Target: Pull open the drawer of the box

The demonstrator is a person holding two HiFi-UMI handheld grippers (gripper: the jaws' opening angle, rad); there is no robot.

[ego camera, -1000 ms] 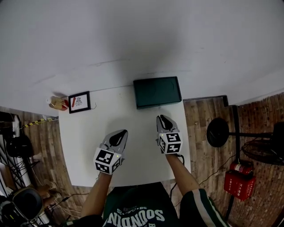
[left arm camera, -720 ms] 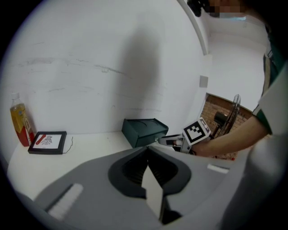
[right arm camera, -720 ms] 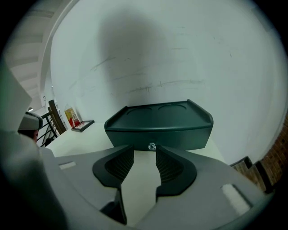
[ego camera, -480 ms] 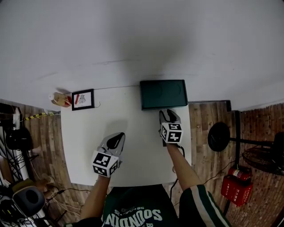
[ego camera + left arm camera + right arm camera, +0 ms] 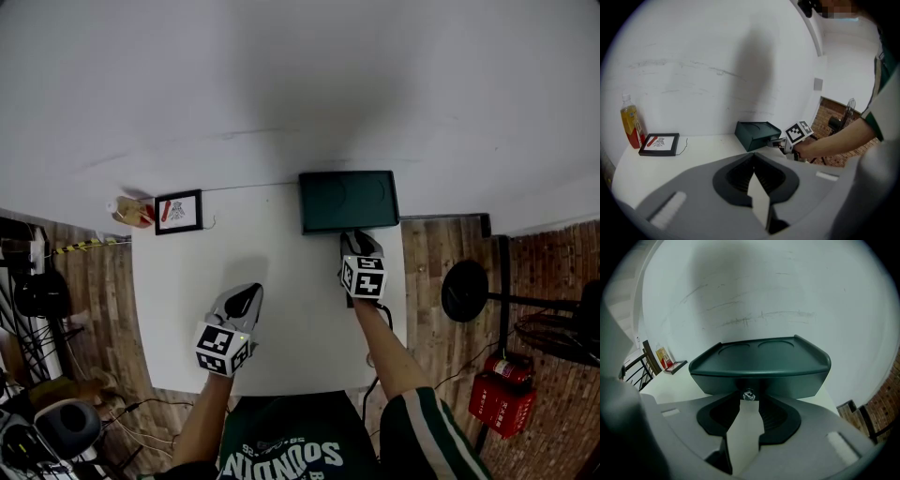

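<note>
Here the right gripper (image 5: 749, 403) pinches the knob (image 5: 748, 395) of the box (image 5: 759, 363) in its jaws; the left gripper (image 5: 754, 176) has jaws together.

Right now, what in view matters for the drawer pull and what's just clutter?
In the job: green box; drawer knob; right gripper, jaws closed round that knob.

Lying about: framed picture; bottle beside it; round stand base on the floor; left gripper, shut on nothing, away from the box.
</note>
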